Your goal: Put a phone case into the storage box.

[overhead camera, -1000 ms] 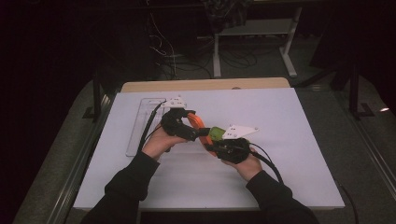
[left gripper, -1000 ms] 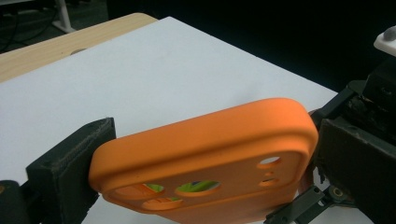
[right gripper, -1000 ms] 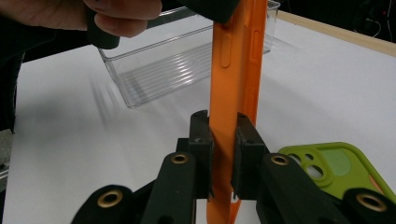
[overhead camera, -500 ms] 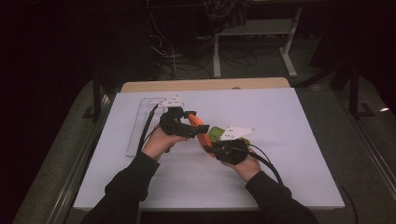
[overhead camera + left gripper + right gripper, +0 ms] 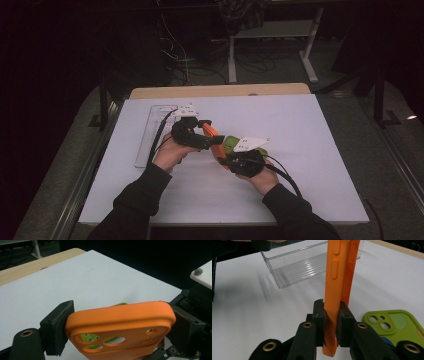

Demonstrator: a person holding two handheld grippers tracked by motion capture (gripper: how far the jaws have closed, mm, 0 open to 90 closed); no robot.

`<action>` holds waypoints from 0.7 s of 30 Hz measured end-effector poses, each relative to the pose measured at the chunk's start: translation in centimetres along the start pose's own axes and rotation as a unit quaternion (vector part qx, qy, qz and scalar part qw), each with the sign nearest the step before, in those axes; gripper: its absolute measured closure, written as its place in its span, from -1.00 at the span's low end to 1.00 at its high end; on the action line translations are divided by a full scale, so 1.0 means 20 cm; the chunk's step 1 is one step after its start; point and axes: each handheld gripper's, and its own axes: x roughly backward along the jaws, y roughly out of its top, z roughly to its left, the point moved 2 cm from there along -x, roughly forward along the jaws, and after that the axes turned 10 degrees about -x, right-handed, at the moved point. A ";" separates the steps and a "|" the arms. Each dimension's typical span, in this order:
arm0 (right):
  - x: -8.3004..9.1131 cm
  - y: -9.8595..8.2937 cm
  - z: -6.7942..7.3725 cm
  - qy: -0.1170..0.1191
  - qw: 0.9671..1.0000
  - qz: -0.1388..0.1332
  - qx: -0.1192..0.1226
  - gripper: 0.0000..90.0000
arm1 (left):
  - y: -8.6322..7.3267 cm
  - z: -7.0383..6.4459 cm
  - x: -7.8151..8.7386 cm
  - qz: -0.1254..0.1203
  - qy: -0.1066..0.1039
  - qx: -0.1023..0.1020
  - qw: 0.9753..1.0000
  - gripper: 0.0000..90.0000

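White tabletop (image 5: 310, 150): over the last second both grippers drifted slightly left with the orange phone case (image 5: 214, 140). Left gripper (image 5: 120, 327) and right gripper (image 5: 332, 322) both clamp it, beside the green case (image 5: 397, 325), so a handover looks underway

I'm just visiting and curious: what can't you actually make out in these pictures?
- High view: the orange case is too small; both grippers cover most of it.
- Left gripper view: the green case sits behind the orange one; just slivers show.
- Right gripper view: the tray is cut by the top edge, the green case by the right edge and a jaw.
- High view: dark room beyond the table.
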 end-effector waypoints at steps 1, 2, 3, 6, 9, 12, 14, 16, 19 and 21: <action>0.00 0.00 0.00 -0.002 1.000 0.001 0.002 0.73 | 0.00 0.00 0.00 0.002 -0.001 -0.002 1.000 -0.64; 0.00 0.00 0.00 -0.001 1.000 0.001 0.003 0.69 | 0.00 0.00 0.00 0.001 -0.003 -0.006 1.000 -0.64; 0.00 0.00 0.00 0.000 1.000 0.002 0.002 0.60 | 0.00 0.00 0.00 0.001 -0.003 -0.005 1.000 -0.64; 0.00 0.00 0.00 -0.008 1.000 0.002 0.003 0.31 | 0.00 0.01 0.00 -0.001 0.001 -0.008 1.000 -0.64; 0.02 0.00 0.00 -0.011 1.000 0.014 -0.002 -0.04 | 0.01 0.02 0.01 0.005 0.005 -0.003 1.000 -0.64; 0.06 0.00 -0.03 -0.028 0.999 0.029 0.003 -0.32 | 0.02 0.05 0.02 0.006 0.011 -0.004 1.000 -0.64; 0.09 -0.01 -0.05 -0.040 0.999 0.030 -0.004 -0.41 | 0.03 0.06 0.03 0.004 0.015 0.001 1.000 -0.64; 0.12 -0.03 -0.08 -0.053 0.998 0.033 -0.007 -0.50 | 0.05 0.08 0.05 0.008 0.021 -0.003 1.000 -0.64; 0.17 -0.06 -0.11 -0.073 0.996 0.042 -0.011 -0.60 | 0.08 0.11 0.07 0.013 0.036 -0.009 0.999 -0.64; 0.20 -0.08 -0.13 -0.080 0.995 0.047 -0.023 -0.70 | 0.11 0.14 0.10 0.015 0.047 -0.012 0.999 -0.64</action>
